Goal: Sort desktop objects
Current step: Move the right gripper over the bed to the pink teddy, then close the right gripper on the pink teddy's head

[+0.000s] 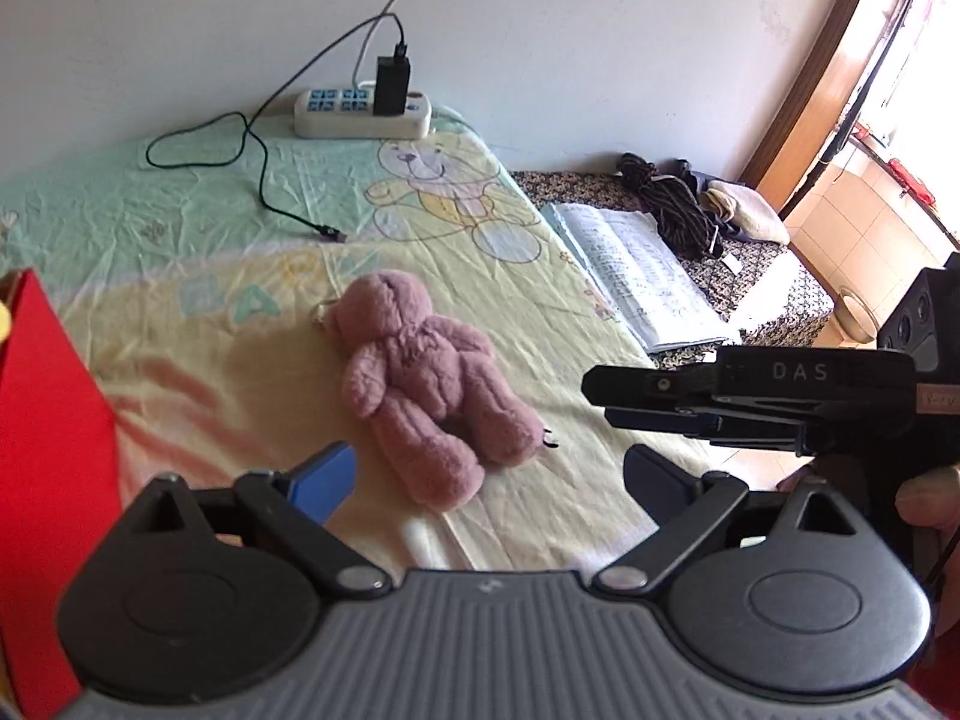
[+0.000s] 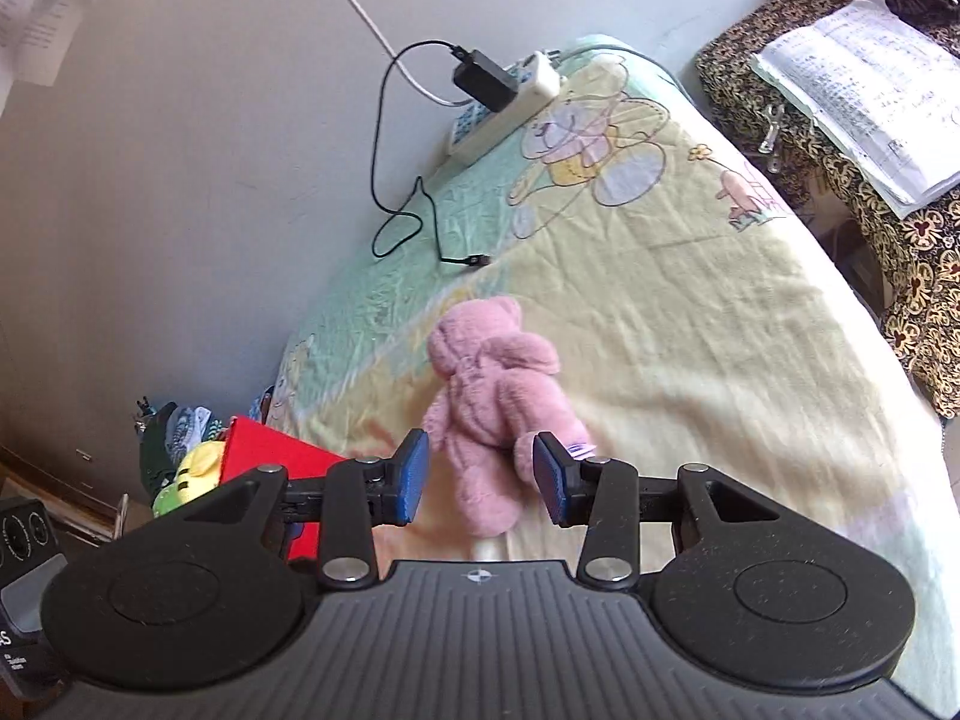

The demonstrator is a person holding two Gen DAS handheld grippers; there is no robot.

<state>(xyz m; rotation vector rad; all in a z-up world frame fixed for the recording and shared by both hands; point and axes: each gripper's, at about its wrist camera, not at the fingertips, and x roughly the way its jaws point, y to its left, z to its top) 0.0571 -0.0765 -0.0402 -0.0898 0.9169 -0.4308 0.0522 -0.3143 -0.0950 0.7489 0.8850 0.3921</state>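
Far left in the left wrist view: a red flat-sided cardboard box [image 1: 54,450], cut off by the frame edge, standing on the pastel cartoon-print bedsheet [image 1: 180,312]. In the right wrist view, the same red box [image 2: 270,450] with a yellow-green soft toy [image 2: 192,474] showing just beside it at the bed's left side. Further back on the sheet, near the grey-white wall [image 1: 540,30]: a thin black charging cable [image 1: 252,150] looping forward with its plug end lying free, running from a black power adapter [image 1: 391,87] plugged into a white multi-socket power strip [image 1: 363,114]. At the middle: a dusty-pink fluffy plush bear [image 1: 420,384] lying flat on the sheet, head toward the wall, legs toward the cameras. Left gripper [image 1: 486,474] low in its own view, blue-padded fingers spread wide apart, holding nothing, the bear's legs lying ahead between the two pads. Right gripper [image 2: 480,474] also spread open, its ridged blue pads [image 2: 411,477] on either side of the bear's lower legs, close but not clearly pressing on the fur. To the right, beyond the bed's edge: a dark floral-patterned surface [image 1: 768,276] carrying an open stack of printed paper sheets [image 1: 636,276] and a pile of dark and cream knitted fabric [image 1: 702,204]. Far right: bright daylight through a wooden-framed doorway [image 1: 804,108].
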